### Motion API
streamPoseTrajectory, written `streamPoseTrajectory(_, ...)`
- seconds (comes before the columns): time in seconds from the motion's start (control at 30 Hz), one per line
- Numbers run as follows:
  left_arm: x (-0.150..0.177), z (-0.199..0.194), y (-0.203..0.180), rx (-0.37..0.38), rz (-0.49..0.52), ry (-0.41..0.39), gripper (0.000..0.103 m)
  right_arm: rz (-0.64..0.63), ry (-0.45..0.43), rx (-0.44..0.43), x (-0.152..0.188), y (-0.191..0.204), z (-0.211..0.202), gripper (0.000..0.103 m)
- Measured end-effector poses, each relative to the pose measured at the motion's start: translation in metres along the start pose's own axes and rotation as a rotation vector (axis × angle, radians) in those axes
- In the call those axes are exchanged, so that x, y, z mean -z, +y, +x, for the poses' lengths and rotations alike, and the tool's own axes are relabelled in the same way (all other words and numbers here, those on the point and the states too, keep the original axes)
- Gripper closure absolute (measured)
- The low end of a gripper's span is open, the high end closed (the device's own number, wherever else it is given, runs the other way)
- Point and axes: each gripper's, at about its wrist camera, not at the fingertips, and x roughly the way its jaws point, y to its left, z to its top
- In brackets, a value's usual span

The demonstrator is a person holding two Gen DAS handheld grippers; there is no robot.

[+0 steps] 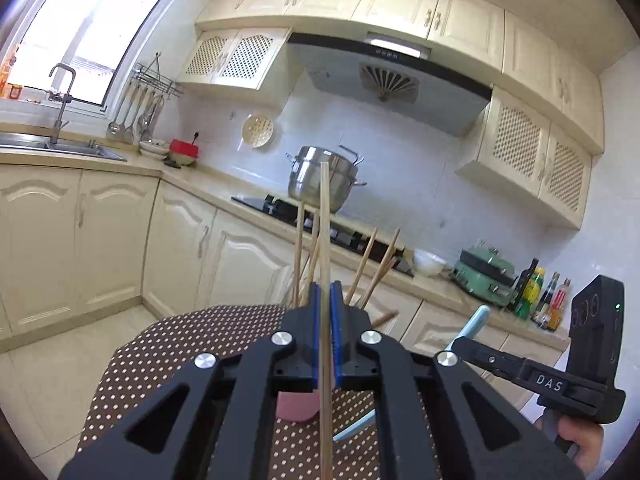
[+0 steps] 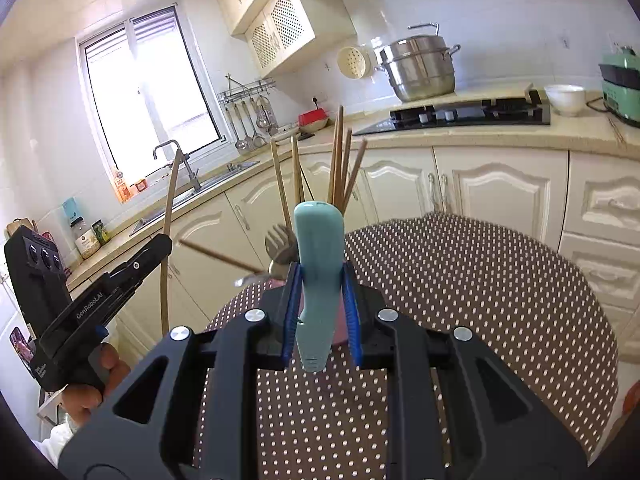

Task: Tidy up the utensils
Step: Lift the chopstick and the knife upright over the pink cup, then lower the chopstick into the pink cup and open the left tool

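My left gripper [image 1: 326,286] is shut on a long wooden chopstick [image 1: 325,220] that points upward, above the brown dotted table [image 1: 180,340]. Several more chopsticks [image 1: 362,264] stand just behind its fingers, their holder hidden. A pink object [image 1: 296,406] shows below the jaws. My right gripper [image 2: 320,272] is shut on a pale blue utensil handle [image 2: 318,240], held upright. Behind it stand the chopsticks [image 2: 340,160] and a metal fork [image 2: 280,240]. Each view shows the other gripper: the left gripper [image 2: 166,242] with its chopstick [image 2: 170,200], and the right gripper [image 1: 460,342] with the blue handle [image 1: 478,316].
Cream cabinets and a counter run behind the table [image 2: 480,300], with a black hob [image 2: 472,114], a steel pot [image 2: 420,68], a white bowl [image 2: 566,98] and a green appliance [image 2: 622,80]. A sink with a tap [image 1: 60,100] lies at the left; bottles [image 1: 540,296] at the right.
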Motion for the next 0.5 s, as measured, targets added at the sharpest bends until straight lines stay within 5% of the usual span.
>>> streamPoseTrajectory(0.3,-0.029,0.027,0.019,0.085,-0.111,-0.070,0.098,-0.077,-0.037,-0.022,-0.038,0.013,0.005,0.082)
streamPoseTrajectory(0.5,-0.047,0.049,0.008,0.042,-0.017,-0.188,0.098,-0.160,-0.057,-0.009,-0.071,0.027,0.013,0.082)
